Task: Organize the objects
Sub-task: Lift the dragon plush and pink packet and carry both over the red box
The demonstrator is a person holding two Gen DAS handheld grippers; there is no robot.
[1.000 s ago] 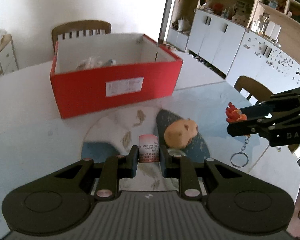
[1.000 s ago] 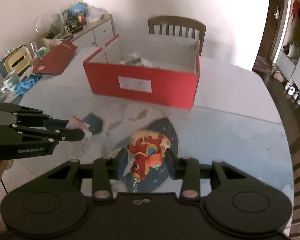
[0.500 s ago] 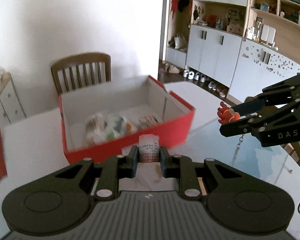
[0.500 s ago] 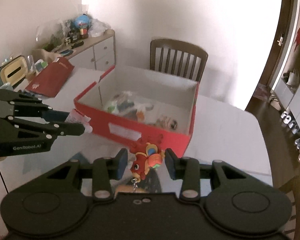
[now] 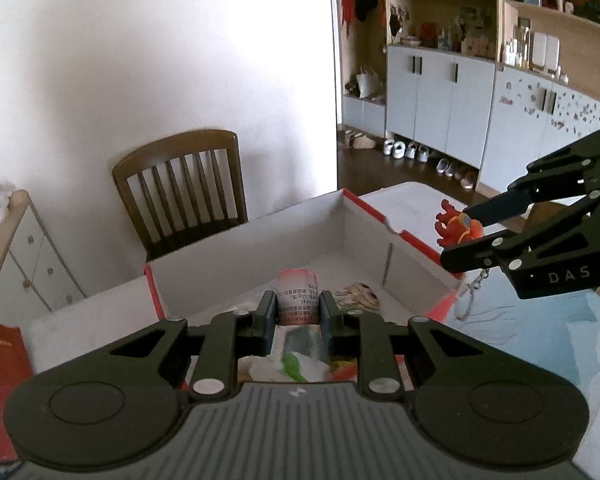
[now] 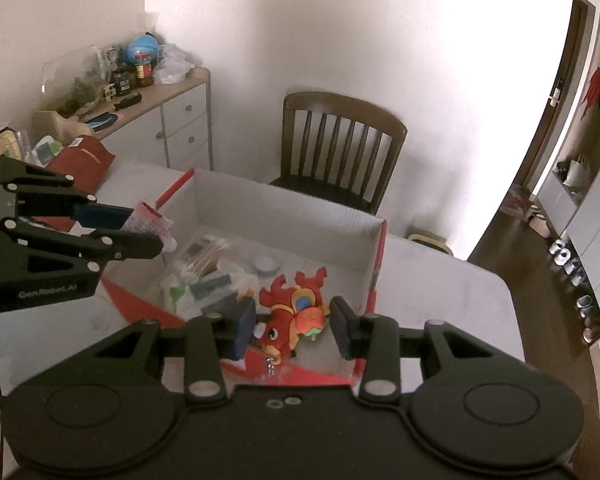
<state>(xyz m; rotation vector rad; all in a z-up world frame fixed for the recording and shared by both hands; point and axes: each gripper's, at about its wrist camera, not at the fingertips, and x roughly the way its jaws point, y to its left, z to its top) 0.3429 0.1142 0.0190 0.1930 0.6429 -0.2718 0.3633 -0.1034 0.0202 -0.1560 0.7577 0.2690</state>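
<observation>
My left gripper (image 5: 297, 306) is shut on a small white and red packet (image 5: 297, 296) and holds it above the open red box (image 5: 416, 242). It also shows in the right wrist view (image 6: 140, 230) with the packet (image 6: 152, 222) over the box's left wall. My right gripper (image 6: 294, 320) is shut on a red dragon keychain toy (image 6: 294, 312), held over the box's (image 6: 380, 264) near right part. In the left wrist view the toy (image 5: 456, 228) sits in the right gripper (image 5: 472, 228) above the box's right wall, its key ring hanging below.
The box holds several small packets and bags (image 6: 208, 268). A wooden chair (image 6: 340, 152) stands behind the table. A sideboard (image 6: 156, 120) with clutter is at the left. A red folder (image 5: 0, 360) lies on the table left of the box.
Both grippers have risen and moved forward from the glass table mat to above the open box, each still holding its object.
</observation>
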